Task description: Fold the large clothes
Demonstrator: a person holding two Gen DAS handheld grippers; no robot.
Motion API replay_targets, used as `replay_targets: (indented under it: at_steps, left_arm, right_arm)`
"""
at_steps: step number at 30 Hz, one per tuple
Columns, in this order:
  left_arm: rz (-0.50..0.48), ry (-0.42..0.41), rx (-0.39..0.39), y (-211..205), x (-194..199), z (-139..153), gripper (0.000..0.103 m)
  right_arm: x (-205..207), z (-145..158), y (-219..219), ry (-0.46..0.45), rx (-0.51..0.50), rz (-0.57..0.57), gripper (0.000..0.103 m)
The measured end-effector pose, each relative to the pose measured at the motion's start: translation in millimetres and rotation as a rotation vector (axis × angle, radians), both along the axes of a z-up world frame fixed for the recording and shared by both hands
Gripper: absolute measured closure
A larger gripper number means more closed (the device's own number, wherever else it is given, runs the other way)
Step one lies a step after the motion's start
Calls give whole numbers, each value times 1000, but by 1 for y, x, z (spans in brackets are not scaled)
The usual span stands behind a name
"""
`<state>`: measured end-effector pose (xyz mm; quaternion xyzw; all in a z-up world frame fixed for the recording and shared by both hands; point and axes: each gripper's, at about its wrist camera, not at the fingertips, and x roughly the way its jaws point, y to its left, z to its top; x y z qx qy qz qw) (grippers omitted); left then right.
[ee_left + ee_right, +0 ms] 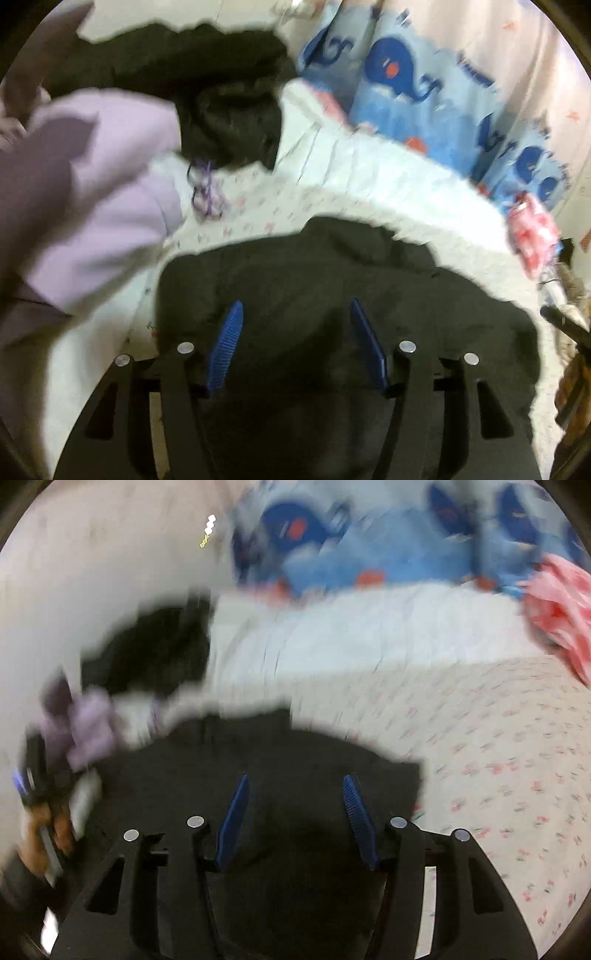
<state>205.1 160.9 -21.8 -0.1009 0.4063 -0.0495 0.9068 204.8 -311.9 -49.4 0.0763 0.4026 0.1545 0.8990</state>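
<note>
Black fabric, a large dark garment (pixel 295 273), lies spread on the floral-print bedsheet (pixel 258 206) directly under both tools. With its blue-padded jaws spread apart and nothing between them, the left gripper (pixel 295 314) hangs over the cloth; the right gripper (pixel 295 790) hangs over the same garment (pixel 258 768), likewise parted and holding nothing. A lilac garment (pixel 96 192) sits to the left, another dark heap (pixel 207 92) lies beyond, and a whale-print blanket (pixel 424 99) lines the far edge.

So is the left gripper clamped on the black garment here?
No, the left gripper stands open over the black garment, blue pads wide apart.
</note>
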Motion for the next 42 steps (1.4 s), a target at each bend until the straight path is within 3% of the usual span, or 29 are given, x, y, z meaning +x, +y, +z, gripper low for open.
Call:
replay_targets:
  at_steps: [2, 4, 7, 10, 11, 13, 14, 15, 16, 17, 19, 23, 25, 27, 30, 32, 35, 39, 42]
  left_arm:
    - [-5, 38, 33, -2, 11, -26, 43]
    - [-31, 71, 7, -5, 16, -44, 42]
    - [-3, 85, 85, -14, 3, -26, 42]
    - [-35, -25, 97, -14, -43, 15, 40]
    - [-34, -45, 117, -12, -60, 22, 35]
    - [-28, -41, 137, -6, -80, 19, 32]
    - [-18, 8, 161, -3, -82, 5, 32]
    - [-21, 121, 171, 0, -76, -20, 31]
    - [-52, 212, 129, 3, -71, -42, 30]
    - [-48, 238, 79, 9, -72, -53, 30]
    - [28, 218, 68, 16, -87, -41, 30]
    - [49, 58, 121, 19, -158, 22, 30]
    - [88, 12, 125, 35, -202, 50, 27]
    - [117, 46, 56, 55, -235, 64, 24]
    - [111, 134, -120, 93, -281, 82, 24]
    - [114, 115, -153, 99, -311, 93, 24]
    - [12, -2, -225, 100, -346, 122, 24]
    - [-115, -154, -198, 88, -382, 165, 22]
    - [-213, -254, -318, 89, -395, 184, 22]
  right_arm:
    - [22, -51, 15, 115, -135, -2, 54]
    - [35, -81, 7, 167, -59, -21, 54]
    - [29, -66, 10, 173, -79, -68, 55]
    - [-10, -21, 17, 33, -74, -47, 52]
    - [-24, -10, 19, 1, -69, -41, 51]
    - [-45, -11, 17, 13, -67, -19, 46]
    - [-43, -32, 19, 83, -106, -18, 46]
    - [-36, -60, 21, 172, -130, -4, 45]
    - [-32, -77, 18, 209, -101, -6, 45]
    - [-31, -77, 17, 222, -81, -31, 45]
    - [-37, -60, 23, 218, -84, -77, 45]
    - [-99, 5, 72, -2, -160, -38, 41]
    - [-152, 40, 111, -156, -228, -13, 27]
    - [-200, 63, 145, -283, -277, 1, 19]
    - [-252, 89, 199, -405, -295, 15, 14]
    - [-288, 109, 231, -463, -279, 43, 14]
    - [-339, 146, 269, -590, -284, 90, 11]
    - [-395, 197, 311, -775, -334, 116, 8]
    - [-417, 232, 321, -883, -335, 84, 7]
